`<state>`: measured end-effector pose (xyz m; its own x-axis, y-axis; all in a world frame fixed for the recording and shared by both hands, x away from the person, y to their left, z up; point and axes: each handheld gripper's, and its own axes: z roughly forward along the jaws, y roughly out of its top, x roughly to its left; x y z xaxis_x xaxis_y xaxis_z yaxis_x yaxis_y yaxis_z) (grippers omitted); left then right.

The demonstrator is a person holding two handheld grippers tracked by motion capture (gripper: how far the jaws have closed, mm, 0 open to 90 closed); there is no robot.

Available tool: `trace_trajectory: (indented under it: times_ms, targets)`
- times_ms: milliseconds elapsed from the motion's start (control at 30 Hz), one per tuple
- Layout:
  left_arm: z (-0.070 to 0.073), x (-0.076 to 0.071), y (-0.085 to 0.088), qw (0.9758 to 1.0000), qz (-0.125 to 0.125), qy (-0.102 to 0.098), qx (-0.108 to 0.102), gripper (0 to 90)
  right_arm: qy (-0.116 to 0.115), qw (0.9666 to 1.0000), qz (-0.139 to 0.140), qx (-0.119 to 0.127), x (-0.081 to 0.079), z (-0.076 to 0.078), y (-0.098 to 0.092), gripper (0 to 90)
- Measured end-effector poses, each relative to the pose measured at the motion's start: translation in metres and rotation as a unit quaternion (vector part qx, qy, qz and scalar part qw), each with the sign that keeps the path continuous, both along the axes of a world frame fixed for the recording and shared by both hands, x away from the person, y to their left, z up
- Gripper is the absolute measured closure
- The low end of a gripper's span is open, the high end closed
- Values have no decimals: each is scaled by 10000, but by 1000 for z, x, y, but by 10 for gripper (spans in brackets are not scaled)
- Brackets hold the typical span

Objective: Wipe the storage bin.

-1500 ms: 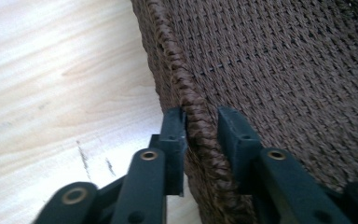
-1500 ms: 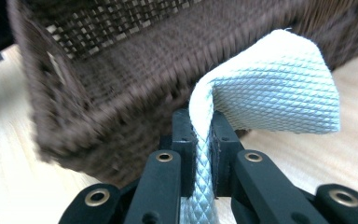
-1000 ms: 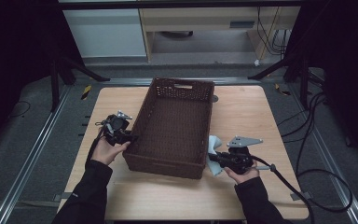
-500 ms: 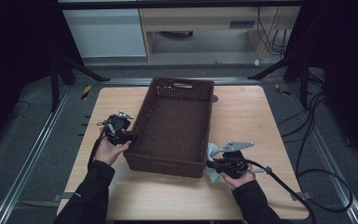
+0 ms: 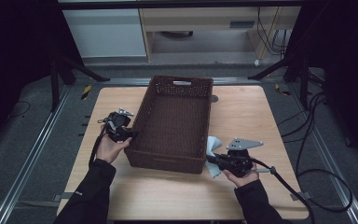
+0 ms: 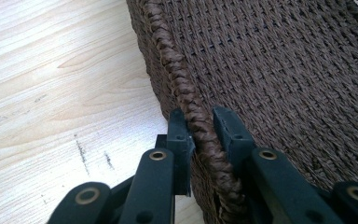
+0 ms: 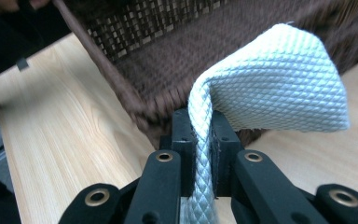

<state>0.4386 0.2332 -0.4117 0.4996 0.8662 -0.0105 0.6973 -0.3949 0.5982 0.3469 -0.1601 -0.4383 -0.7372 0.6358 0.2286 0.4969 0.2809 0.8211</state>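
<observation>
At the desk's near edge, two claws work a basket and a cloth.

The left claw (image 5: pixel 131 134) has just been closing and now pinches the braided rim of the brown woven basket (image 5: pixel 175 123) on its left long side, near the front-left corner; the basket's long axis runs from near edge to far edge. The right claw (image 5: pixel 210 159) is clamped on a pale blue cloth (image 5: pixel 213 145) just outside the front-right corner, so the basket lies directly ahead and left of it, touching the cloth's fold.
</observation>
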Motion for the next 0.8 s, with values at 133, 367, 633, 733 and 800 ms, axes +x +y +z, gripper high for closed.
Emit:
trace_trajectory:
  times_ms: [133,367,633,733,800]
  targets:
    - [0,0,0,10000,-10,4,-14,765,280,9992,12,-291,2,-15,3,839]
    - [0,0,0,10000,-4,5,-17,762,447,9978,96,-474,0,-23,9,839]
    - [0,0,1,10000,-8,4,-10,761,-22,9999,20,124,-20,8,-7,839]
    - [0,0,0,10000,-2,7,-18,761,99,9999,122,-53,-21,-1,0,839]
    - [0,0,1,10000,-4,9,-21,761,174,9996,153,-160,-20,-6,4,839]
